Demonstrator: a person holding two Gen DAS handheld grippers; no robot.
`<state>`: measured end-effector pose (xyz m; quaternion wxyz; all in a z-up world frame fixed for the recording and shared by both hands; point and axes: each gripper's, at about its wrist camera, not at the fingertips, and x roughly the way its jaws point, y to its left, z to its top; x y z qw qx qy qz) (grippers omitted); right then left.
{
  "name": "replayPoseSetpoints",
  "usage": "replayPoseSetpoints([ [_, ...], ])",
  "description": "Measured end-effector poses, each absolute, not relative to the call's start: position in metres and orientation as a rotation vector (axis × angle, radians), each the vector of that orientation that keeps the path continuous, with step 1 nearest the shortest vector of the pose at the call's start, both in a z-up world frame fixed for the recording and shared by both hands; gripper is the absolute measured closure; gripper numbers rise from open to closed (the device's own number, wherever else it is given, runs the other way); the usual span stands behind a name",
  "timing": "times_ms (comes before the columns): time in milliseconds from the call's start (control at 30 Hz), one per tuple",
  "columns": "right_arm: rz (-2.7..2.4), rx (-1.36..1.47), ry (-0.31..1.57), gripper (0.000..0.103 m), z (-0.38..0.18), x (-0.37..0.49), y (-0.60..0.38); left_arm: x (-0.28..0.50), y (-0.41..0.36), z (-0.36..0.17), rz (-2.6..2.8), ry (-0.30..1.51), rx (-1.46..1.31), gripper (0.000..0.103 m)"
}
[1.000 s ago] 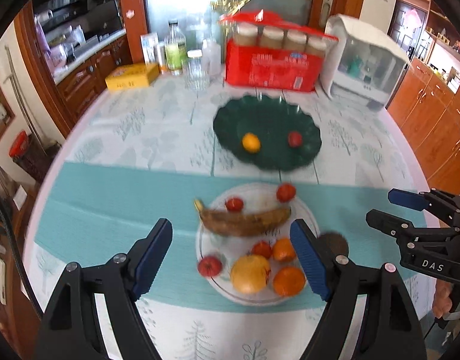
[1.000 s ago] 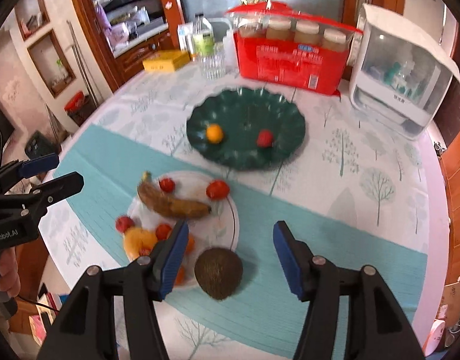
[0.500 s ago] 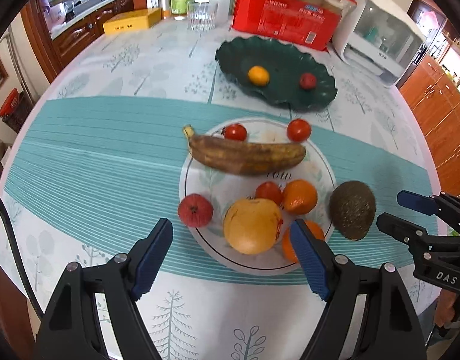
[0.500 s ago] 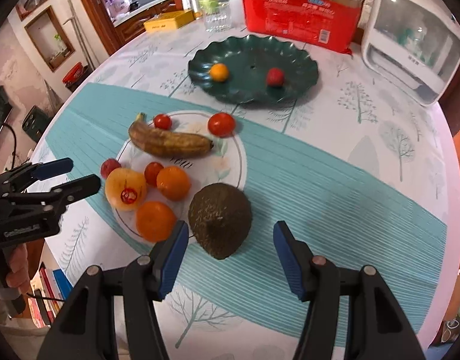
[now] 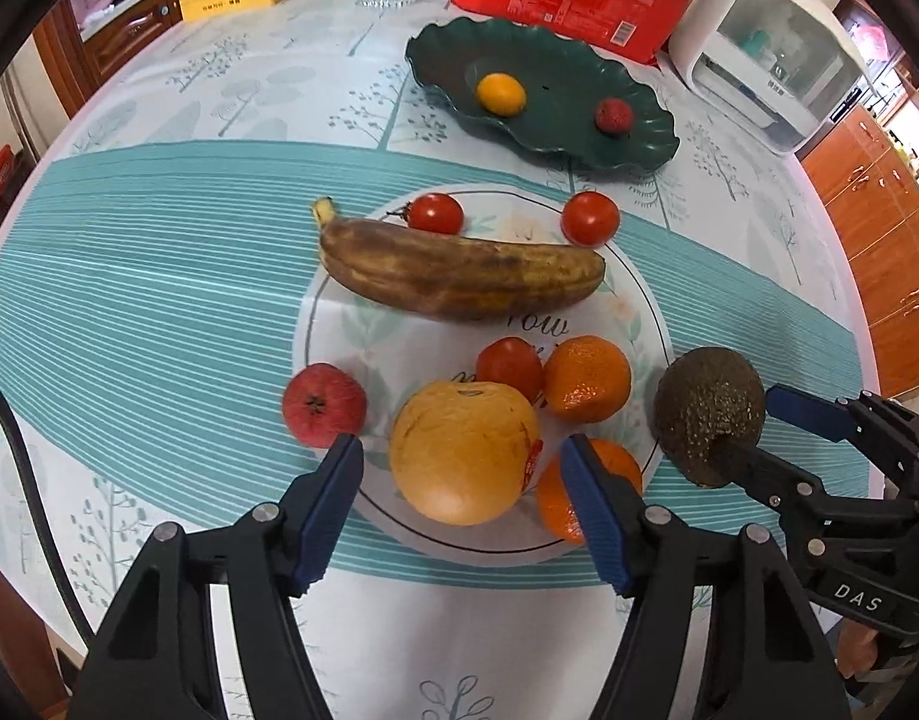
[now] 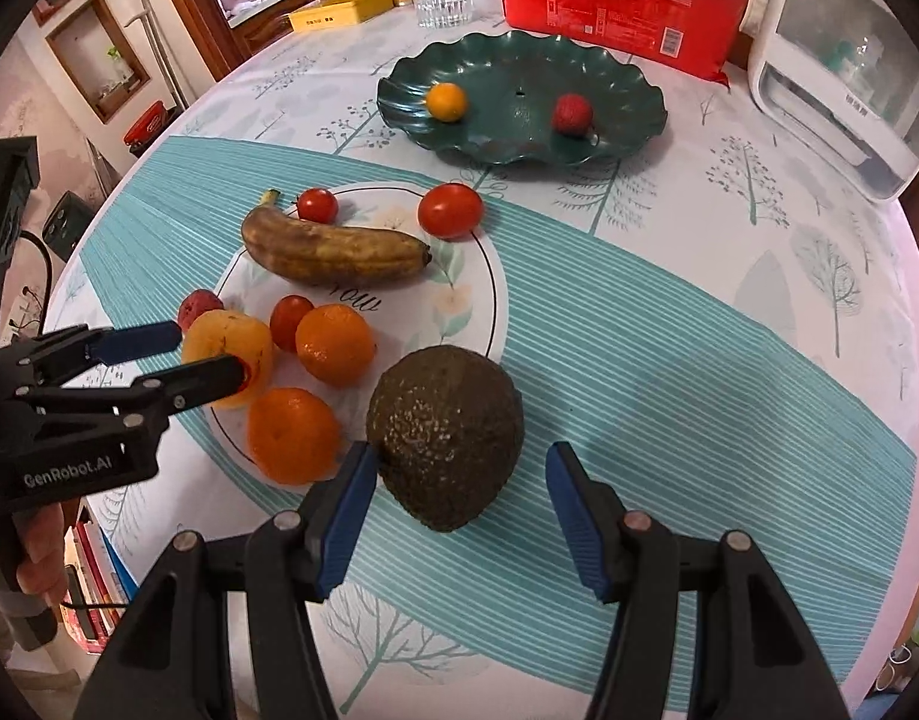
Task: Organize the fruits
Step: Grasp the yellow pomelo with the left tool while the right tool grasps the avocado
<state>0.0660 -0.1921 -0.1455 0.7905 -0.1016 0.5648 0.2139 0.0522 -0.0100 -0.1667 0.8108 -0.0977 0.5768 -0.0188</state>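
Two open hand-held grippers: left hand-held gripper (image 5: 462, 495) astride the yellow fruit (image 5: 464, 469), right hand-held gripper (image 6: 462, 495) astride the avocado (image 6: 446, 435).

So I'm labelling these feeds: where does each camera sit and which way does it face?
Left wrist: on the left gripper, looking steeply down at the yellow fruit on the white plate; right gripper shows.
Right wrist: on the right gripper, looking down at the avocado; left gripper and a hand show.
Shared: both fruits, banana, green dish.
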Motion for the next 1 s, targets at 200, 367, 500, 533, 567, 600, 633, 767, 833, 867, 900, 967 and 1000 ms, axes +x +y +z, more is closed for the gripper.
replayPoseSetpoints([
  [200,0.486,-0.219,1.22,0.038,-0.149,0.073,-0.186,0.058,-0.013,-0.175,-0.028,1.255,-0.226,0.042],
  [367,0.508,-0.225,1.226,0.037,-0.154,0.075,-0.18,0.062,-0.012,-0.183,-0.016,1.276,-0.242,0.048],
  [500,0.521,-0.243,1.228,0.036,-0.158,0.074,-0.175,0.061,-0.012,-0.187,-0.018,1.278,-0.26,0.048],
  [533,0.52,-0.247,1.229,0.036,-0.159,0.074,-0.174,0.061,-0.012,-0.187,-0.016,1.278,-0.258,0.048],
  [567,0.522,-0.248,1.232,0.036,-0.16,0.074,-0.174,0.061,-0.012,-0.187,-0.017,1.279,-0.255,0.048],
  [600,0.524,-0.245,1.238,0.036,-0.162,0.074,-0.173,0.061,-0.012,-0.187,-0.015,1.281,-0.252,0.048],
  [633,0.526,-0.243,1.241,0.036,-0.163,0.074,-0.173,0.061,-0.012,-0.187,-0.013,1.281,-0.25,0.048],
  [767,0.527,-0.241,1.233,0.037,-0.163,0.074,-0.173,0.063,-0.012,-0.189,-0.007,1.287,-0.251,0.049],
  [833,0.528,-0.239,1.235,0.037,-0.163,0.075,-0.173,0.064,-0.013,-0.189,-0.002,1.29,-0.246,0.049],
  [867,0.526,-0.238,1.233,0.037,-0.163,0.074,-0.173,0.065,-0.014,-0.189,0.0,1.29,-0.243,0.049],
  [900,0.525,-0.235,1.231,0.037,-0.163,0.075,-0.174,0.065,-0.014,-0.19,0.001,1.29,-0.241,0.049],
  [967,0.528,-0.229,1.229,0.039,-0.163,0.074,-0.174,0.069,-0.017,-0.191,0.004,1.289,-0.24,0.049],
  [1000,0.527,-0.229,1.228,0.04,-0.163,0.074,-0.174,0.07,-0.017,-0.192,0.005,1.289,-0.241,0.049],
])
